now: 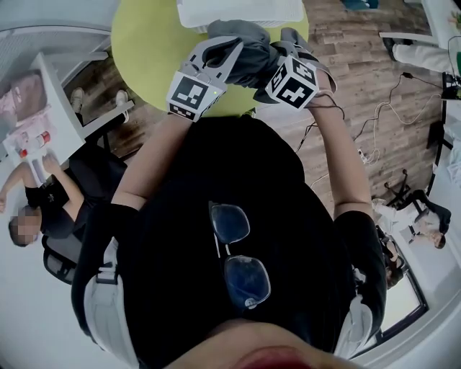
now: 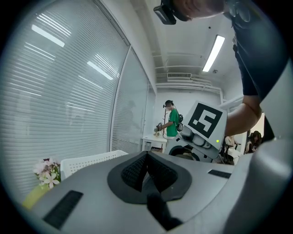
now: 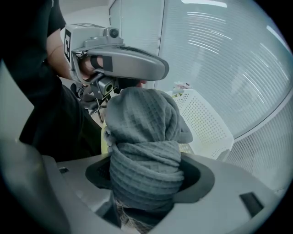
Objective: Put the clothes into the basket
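Note:
A grey waffle-knit garment (image 3: 144,137) is bunched between the jaws of my right gripper (image 3: 144,180), which is shut on it. In the head view both grippers are raised over a yellow-green round table (image 1: 148,43), with the garment (image 1: 256,54) between them. My left gripper (image 1: 229,49) lies against the cloth's left side, and my right gripper (image 1: 288,42) is on its right side. In its own view my left gripper (image 2: 146,160) has its pads together and no cloth shows between them. The white perforated basket (image 1: 241,11) stands on the table beyond the grippers, and the basket (image 3: 201,121) sits behind the garment.
A small bunch of flowers (image 2: 47,171) sits by the basket (image 2: 91,161). Blinds and glass walls close off the far side. People sit at desks on the left (image 1: 36,205) and lower right (image 1: 418,216). Cables (image 1: 374,144) lie on the wooden floor. A person in green (image 2: 172,122) stands far off.

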